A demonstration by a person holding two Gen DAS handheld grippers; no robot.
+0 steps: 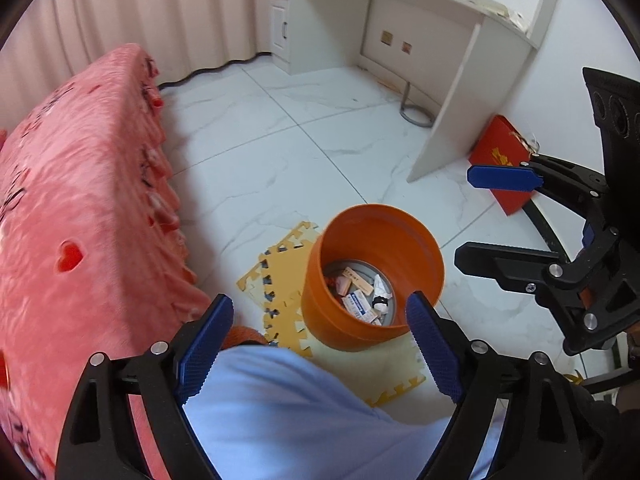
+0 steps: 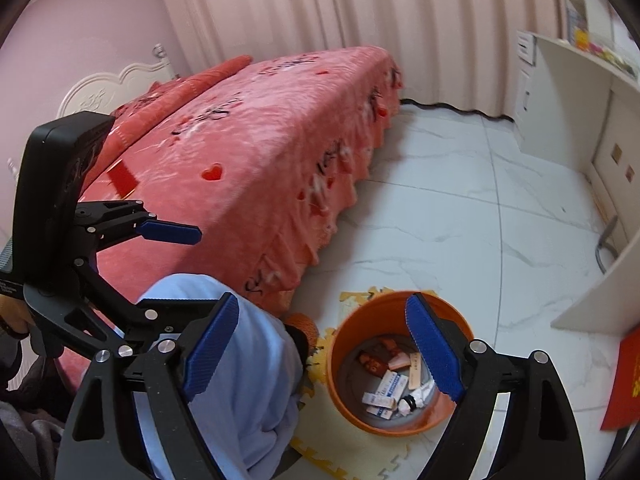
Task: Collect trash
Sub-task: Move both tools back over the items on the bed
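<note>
An orange trash bin (image 1: 374, 276) stands on yellow foam mats (image 1: 280, 276) on the floor. It holds several small boxes and crumpled paper scraps (image 1: 362, 294). It also shows in the right wrist view (image 2: 396, 364) with the same trash (image 2: 394, 386) inside. My left gripper (image 1: 320, 352) is open and empty, held above the bin and my light-blue knee. My right gripper (image 2: 324, 354) is open and empty, also above the bin. Each gripper shows in the other's view, the right one (image 1: 476, 216) and the left one (image 2: 176, 268).
A bed with a pink heart-pattern cover (image 2: 240, 152) lies to the left. A white desk (image 1: 400, 28) stands against the far wall. A red folder (image 1: 500, 156) leans by the desk's side panel. The floor is white marble tile (image 1: 280, 152).
</note>
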